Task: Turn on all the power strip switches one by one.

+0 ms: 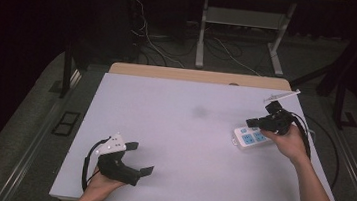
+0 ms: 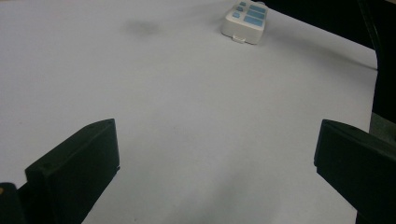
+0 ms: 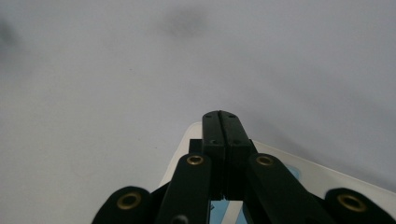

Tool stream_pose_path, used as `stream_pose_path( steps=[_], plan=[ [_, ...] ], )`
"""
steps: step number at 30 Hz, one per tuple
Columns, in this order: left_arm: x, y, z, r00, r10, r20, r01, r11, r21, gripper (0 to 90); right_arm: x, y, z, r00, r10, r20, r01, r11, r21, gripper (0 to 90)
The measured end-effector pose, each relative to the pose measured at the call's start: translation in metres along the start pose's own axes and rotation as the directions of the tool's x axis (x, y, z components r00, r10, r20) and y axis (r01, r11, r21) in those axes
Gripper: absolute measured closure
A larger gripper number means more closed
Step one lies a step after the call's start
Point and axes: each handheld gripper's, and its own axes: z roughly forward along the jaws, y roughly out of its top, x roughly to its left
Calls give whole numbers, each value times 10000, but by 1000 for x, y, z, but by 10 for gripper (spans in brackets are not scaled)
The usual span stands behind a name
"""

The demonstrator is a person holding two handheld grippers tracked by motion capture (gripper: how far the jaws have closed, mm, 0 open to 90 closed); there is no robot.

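A white power strip with blue sockets lies near the right edge of the pale grey table. My right gripper hovers just over the strip's far end, held by a hand. In the right gripper view its jaws are pressed flat together with nothing between them, and the white strip shows beneath. My left gripper rests at the table's front left, open and empty. The left gripper view looks between its wide-set jaws across bare table to the strip, far off.
A faint dark smudge marks the table's middle. A black cable trails off the right edge by the strip. A wooden strip borders the far side, with desk legs and loose wires on the floor beyond.
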Motion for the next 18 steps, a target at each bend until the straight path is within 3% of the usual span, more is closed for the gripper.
stream_pose_path(
  steps=[18],
  plan=[
    [0, -1, -1, 10000, -10, -18, 10, 10000, -40, 0, -9, -3, 19, 9995, 232, -194, -223, 9987, 464, 897]
  ],
)
